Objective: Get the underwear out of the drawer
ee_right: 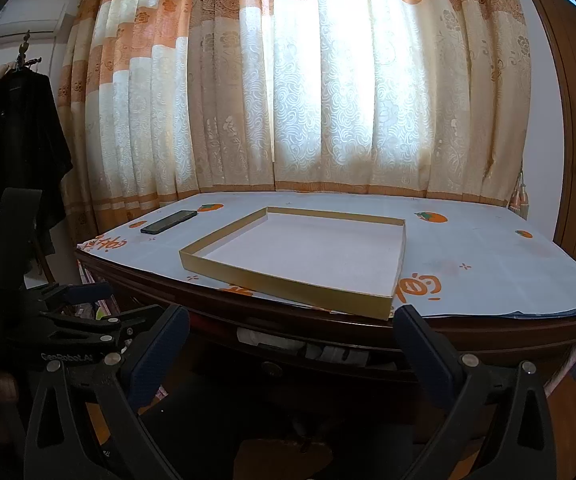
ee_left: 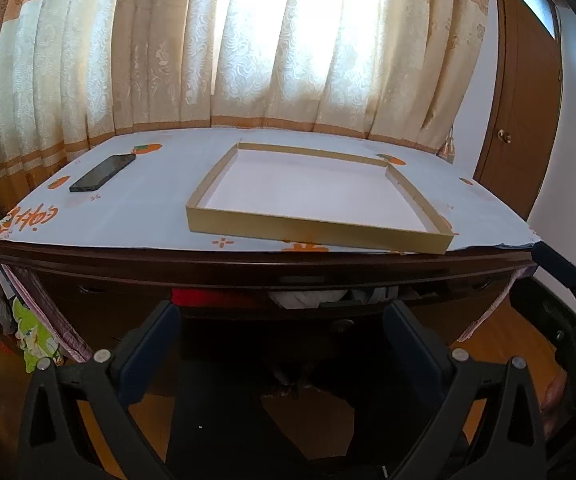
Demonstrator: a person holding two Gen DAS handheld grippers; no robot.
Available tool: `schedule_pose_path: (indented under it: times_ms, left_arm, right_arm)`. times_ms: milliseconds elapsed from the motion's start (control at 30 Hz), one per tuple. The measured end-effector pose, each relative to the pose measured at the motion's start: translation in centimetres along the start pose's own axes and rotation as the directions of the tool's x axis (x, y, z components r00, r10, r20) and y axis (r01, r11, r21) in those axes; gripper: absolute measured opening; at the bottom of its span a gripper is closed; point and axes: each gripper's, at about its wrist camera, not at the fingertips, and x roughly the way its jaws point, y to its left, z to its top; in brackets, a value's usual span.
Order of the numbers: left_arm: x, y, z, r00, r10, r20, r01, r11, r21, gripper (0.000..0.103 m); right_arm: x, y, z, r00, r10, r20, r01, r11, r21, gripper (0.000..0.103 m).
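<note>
Under the tabletop, a dark wooden drawer (ee_left: 368,316) with a round knob (ee_left: 344,325) stands open by a narrow gap. Red cloth (ee_left: 193,297) and white cloth (ee_left: 308,297) show in that gap. In the right wrist view the same drawer (ee_right: 328,376) shows white cloth (ee_right: 271,342) above its knob (ee_right: 270,367). My left gripper (ee_left: 283,320) is open in front of the drawer and holds nothing. My right gripper (ee_right: 292,332) is open too, level with the gap and empty. Most of the drawer's contents are hidden.
A shallow gold box lid (ee_left: 316,232) lies on the patterned table cover (ee_left: 127,208), overhanging the front edge. A black phone (ee_left: 101,172) rests at the far left. Curtains hang behind, a wooden door (ee_left: 528,100) stands at the right, and a dark coat (ee_right: 15,140) hangs at the left.
</note>
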Motion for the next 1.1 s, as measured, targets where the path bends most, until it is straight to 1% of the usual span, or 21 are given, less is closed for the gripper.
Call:
schedule_pose_path:
  times_ms: [600,800,1100]
  left_arm:
    - [-0.2,-0.4,0.0,1.0,-0.008,0.023,0.008,1.0,0.01,0.103]
    - [0.0,-0.6,-0.1,0.999,-0.014,0.032,0.013,1.0,0.016,0.103]
    - [0.7,-1.0,-0.5,0.999,-0.029,0.035,0.028,0.999,0.032,0.103]
  right_arm:
    - [0.1,-0.1,0.0,1.0,-0.001,0.0,0.001,1.0,-0.001,0.102]
    - [0.5,-0.2,-0.3,1.0,-0.02,0.009,0.02,1.0,-0.022,0.102]
    - [1.6,-0.9,-1.4,1.0,0.0,0.015,0.001,1.0,-0.012,0.102]
